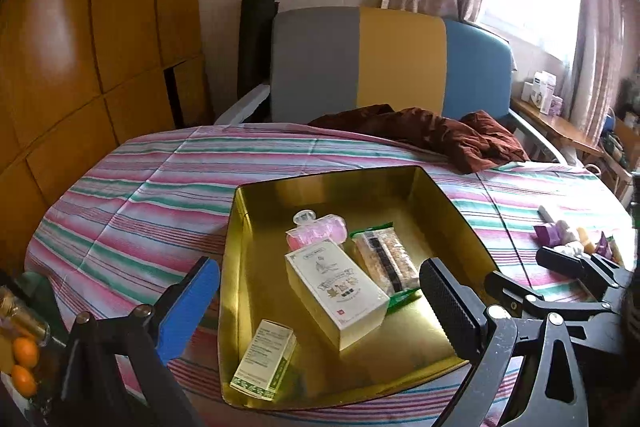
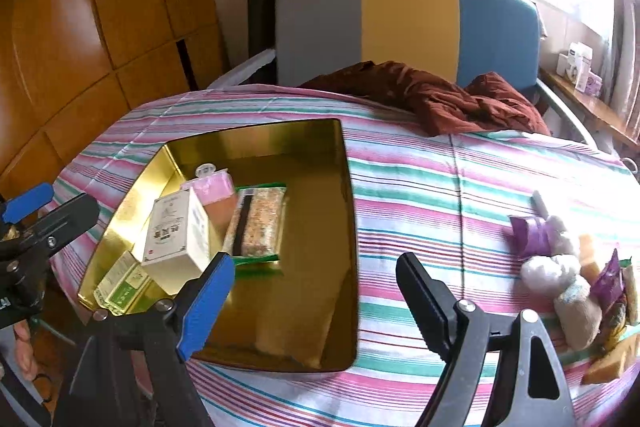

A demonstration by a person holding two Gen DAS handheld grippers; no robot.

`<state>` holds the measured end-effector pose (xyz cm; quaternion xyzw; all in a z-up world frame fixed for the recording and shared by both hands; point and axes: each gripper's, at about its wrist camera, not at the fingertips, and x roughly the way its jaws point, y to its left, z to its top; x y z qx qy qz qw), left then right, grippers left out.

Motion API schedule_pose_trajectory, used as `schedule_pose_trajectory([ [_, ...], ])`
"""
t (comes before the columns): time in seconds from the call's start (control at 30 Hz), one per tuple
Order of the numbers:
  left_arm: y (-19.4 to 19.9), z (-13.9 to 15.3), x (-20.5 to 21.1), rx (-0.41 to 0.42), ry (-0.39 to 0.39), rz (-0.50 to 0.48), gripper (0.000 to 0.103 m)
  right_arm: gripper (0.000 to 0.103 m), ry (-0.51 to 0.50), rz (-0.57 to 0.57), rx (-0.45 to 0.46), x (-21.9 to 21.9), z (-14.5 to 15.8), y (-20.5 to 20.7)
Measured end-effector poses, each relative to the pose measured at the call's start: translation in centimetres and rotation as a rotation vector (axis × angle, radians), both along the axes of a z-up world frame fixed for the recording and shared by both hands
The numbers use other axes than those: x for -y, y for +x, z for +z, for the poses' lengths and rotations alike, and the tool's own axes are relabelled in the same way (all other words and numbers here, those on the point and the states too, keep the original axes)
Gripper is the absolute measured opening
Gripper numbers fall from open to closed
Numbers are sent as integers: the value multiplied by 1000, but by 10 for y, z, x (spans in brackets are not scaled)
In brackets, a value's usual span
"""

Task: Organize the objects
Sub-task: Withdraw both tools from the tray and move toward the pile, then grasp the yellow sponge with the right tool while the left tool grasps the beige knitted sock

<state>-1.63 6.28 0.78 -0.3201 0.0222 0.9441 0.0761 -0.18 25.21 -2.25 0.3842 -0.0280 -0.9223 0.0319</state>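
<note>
**Gold tray filling up, both grippers empty**

Gold tray (image 1: 452,211) is sitting on the striped bedspread (image 1: 140,195), already holding the white box (image 1: 336,291), snack bar (image 1: 384,259), pink pack (image 1: 320,233) and green box (image 1: 264,359). Left gripper (image 1: 320,307) and right gripper (image 2: 316,303) are hanging wide open, gripping nothing. Loose snacks (image 2: 576,267) are waiting at right, probably next in.

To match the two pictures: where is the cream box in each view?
Left wrist: cream box at centre, lower in the gold tray.
Right wrist: cream box at left, in the tray's left part.
Shared landmark: brown cloth behind.
</note>
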Motion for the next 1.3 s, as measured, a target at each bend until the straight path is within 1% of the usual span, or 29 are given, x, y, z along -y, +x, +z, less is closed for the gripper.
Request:
schedule_pose_trajectory([
  [0.17, 6, 3, -10, -14, 2, -47, 101, 84, 81, -29, -25, -11, -1, 7],
  [0.3, 12, 7, -25, -24, 14, -121, 101, 84, 79, -58, -7, -28, -4, 10],
  [0.4, 16, 10, -40, -35, 19, -193, 101, 84, 86, -86, -31, -44, 1, 18],
  [0.47, 17, 13, -50, -40, 23, -242, 101, 84, 110, -120, -71, -56, 10, 27],
  [0.53, 19, 16, -61, -47, 21, -281, 101, 84, 148, -186, -108, -70, 19, 36],
  [0.57, 20, 17, -67, -48, 23, -298, 101, 84, 155, -227, -101, -78, 21, 38],
  [0.6, 20, 18, -73, -47, 27, -320, 101, 84, 151, -267, -74, -89, 20, 39],
  [0.7, 22, 21, -92, -48, 25, -372, 101, 82, 53, -298, 2, -124, 16, 43],
  [0.8, 27, 23, -111, -45, 21, -437, 101, 82, -48, -381, 32, -163, 15, 61],
  [0.9, 33, 22, -131, -34, 7, -499, 101, 82, -124, -465, 58, -197, 17, 82],
  [0.97, 34, 20, -142, -17, 5, -530, 101, 82, -147, -502, 67, -215, 20, 94],
  [1.1, 34, 15, -164, 27, 0, -587, 101, 82, -139, -547, 115, -248, 23, 119],
  [1.2, 33, 10, -178, 66, 2, -631, 101, 82, -86, -516, 186, -265, 17, 131],
  [1.3, 31, 3, -193, 106, 10, -662, 101, 82, -34, -448, 260, -274, 8, 135],
])
